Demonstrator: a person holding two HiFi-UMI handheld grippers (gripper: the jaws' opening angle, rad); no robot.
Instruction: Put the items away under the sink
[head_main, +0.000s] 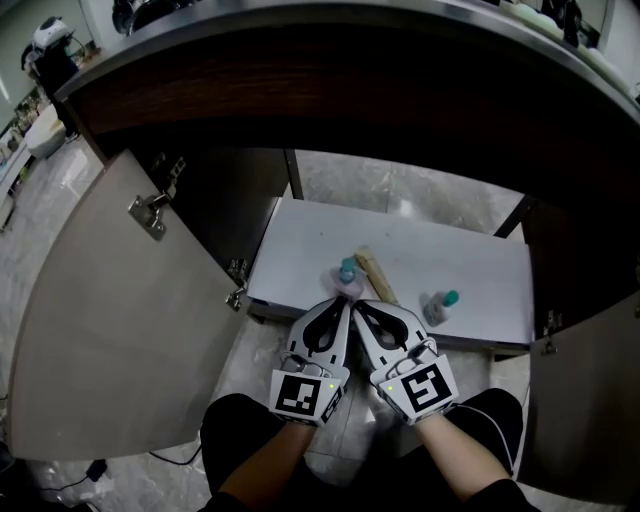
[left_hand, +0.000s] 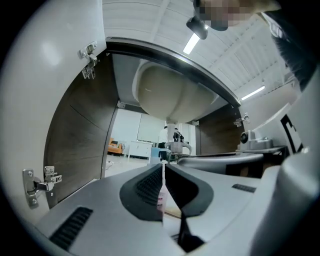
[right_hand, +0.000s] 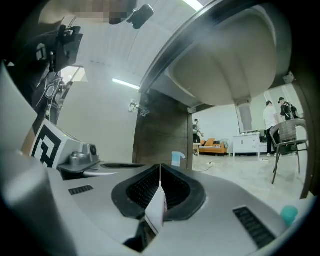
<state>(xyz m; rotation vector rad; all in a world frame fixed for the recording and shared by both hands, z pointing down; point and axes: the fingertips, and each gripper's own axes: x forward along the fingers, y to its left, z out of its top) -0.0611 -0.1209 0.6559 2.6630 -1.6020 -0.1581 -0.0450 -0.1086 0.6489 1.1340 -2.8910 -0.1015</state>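
Under-sink cabinet, both doors swung open; pale sink basin (left_hand: 175, 95) overhead in both gripper views.
Left cabinet door (head_main: 110, 300), beige, inner face up, metal hinge (head_main: 150, 212) near its top edge.
White cabinet floor (head_main: 470, 260), holding three items near its front edge.
Left gripper (head_main: 343, 301) and right gripper (head_main: 360, 304), side by side, tips converging at the front of the cabinet floor; each with a cube of black-and-white square markers at the rear, no readable writing.
Left gripper: jaws clenched to a hairline slit, a thin pink-and-white edge pinched low between them.
Right gripper: jaws pressed together likewise, a flat white flap with pinkish print clamped between the pads.
Pink pouch (head_main: 348, 283) with teal cap, on the cabinet floor at the front, directly at both sets of tips, grasped by both; print on it too small to read.
Wooden stick (head_main: 376, 276), lying flat just right of the pouch, touching or nearly so.
Small bottle (head_main: 437, 306) with teal cap, tilted, right of the right gripper, apart from the pouch; label illegible.
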